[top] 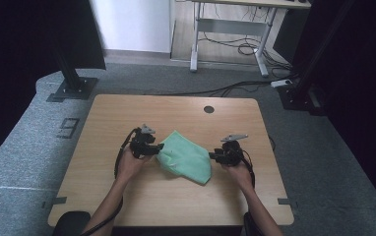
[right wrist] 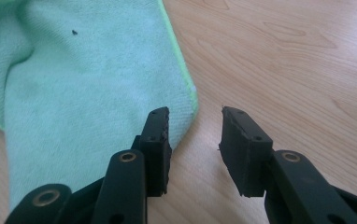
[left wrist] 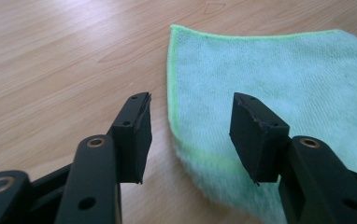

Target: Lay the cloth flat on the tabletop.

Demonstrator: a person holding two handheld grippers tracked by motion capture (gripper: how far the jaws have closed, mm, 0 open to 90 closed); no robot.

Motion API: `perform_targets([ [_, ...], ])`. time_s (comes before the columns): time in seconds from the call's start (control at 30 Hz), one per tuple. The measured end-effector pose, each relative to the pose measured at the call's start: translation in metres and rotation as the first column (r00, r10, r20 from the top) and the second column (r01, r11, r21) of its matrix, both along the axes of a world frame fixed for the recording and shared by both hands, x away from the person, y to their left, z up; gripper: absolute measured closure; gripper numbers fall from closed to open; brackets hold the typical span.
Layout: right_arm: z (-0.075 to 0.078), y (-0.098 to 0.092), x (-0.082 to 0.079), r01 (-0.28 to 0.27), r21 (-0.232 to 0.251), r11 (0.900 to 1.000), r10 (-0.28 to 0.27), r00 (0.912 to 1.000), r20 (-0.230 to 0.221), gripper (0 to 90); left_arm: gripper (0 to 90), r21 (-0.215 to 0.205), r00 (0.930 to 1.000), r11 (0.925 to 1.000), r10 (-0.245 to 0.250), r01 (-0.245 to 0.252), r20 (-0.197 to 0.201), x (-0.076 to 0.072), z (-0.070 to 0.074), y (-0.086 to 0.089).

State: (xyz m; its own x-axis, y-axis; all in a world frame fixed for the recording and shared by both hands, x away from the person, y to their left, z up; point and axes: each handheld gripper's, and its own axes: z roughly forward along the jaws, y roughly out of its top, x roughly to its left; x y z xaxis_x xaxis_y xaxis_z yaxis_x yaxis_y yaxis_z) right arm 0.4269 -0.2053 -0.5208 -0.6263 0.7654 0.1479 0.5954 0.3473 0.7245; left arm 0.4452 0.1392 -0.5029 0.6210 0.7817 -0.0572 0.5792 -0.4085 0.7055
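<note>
While both grippers are held with jaws apart and empty, the left gripper (left wrist: 190,135) straddling the edge of the cloth (top: 186,157) mid-table and the right gripper (right wrist: 195,149) at its corner, each edge is best seated fully between the jaws before closure.

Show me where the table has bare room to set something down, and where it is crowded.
Bare wood lies between the green cloth and the far edge with its round cable hole, along the table's left and right sides, and along the near edge between the forearms. The middle is crowded: left gripper and right gripper flank the cloth.
</note>
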Motion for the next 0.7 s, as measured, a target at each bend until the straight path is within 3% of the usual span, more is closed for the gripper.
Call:
perform_targets([
  [0.17,-0.009,0.007,0.009,-0.011,0.031,0.999,0.012,0.9993,-0.034,59.3,46.1,0.009,0.9989,0.9999,-0.011,0.011,-0.045,0.011,-0.013,-0.006],
  [0.23,-0.013,0.011,0.011,-0.017,0.027,0.999,0.018,0.9986,-0.051,63.1,47.1,0.028,0.9978,0.9995,-0.014,0.015,-0.066,0.013,-0.019,-0.008],
  [0.33,-0.019,0.016,0.012,-0.036,0.019,0.999,0.037,0.9966,-0.074,72.2,57.0,0.061,0.9953,0.9978,-0.02,0.026,-0.095,0.012,-0.028,-0.011],
  [0.37,-0.019,0.017,0.011,-0.041,0.016,0.999,0.042,0.9962,-0.076,75.8,60.6,0.065,0.996,0.9974,-0.025,0.031,-0.086,0.01,-0.03,-0.011],
  [0.4,-0.019,0.018,0.011,-0.045,0.016,0.999,0.047,0.996,-0.076,81.8,67.7,0.062,0.9958,0.9975,-0.028,0.034,-0.087,0.009,-0.03,-0.011],
  [0.5,-0.013,0.02,0.007,-0.064,-0.002,0.998,0.064,0.9958,-0.065,85.9,82.8,0.067,0.9938,0.9964,-0.045,0.052,-0.101,0.007,-0.028,-0.011],
  [0.57,-0.007,0.021,0.003,-0.075,-0.014,0.997,0.075,0.9959,-0.052,86.5,86.4,0.067,0.995,0.9962,-0.05,0.056,-0.086,0.004,-0.023,-0.01],
  [0.7,0.02,0.019,-0.006,-0.093,0.006,0.996,0.093,0.9957,0.0,86.6,87.3,0.001,0.9964,0.9975,-0.071,0.071,-0.046,-0.006,0.0,-0.002],
])
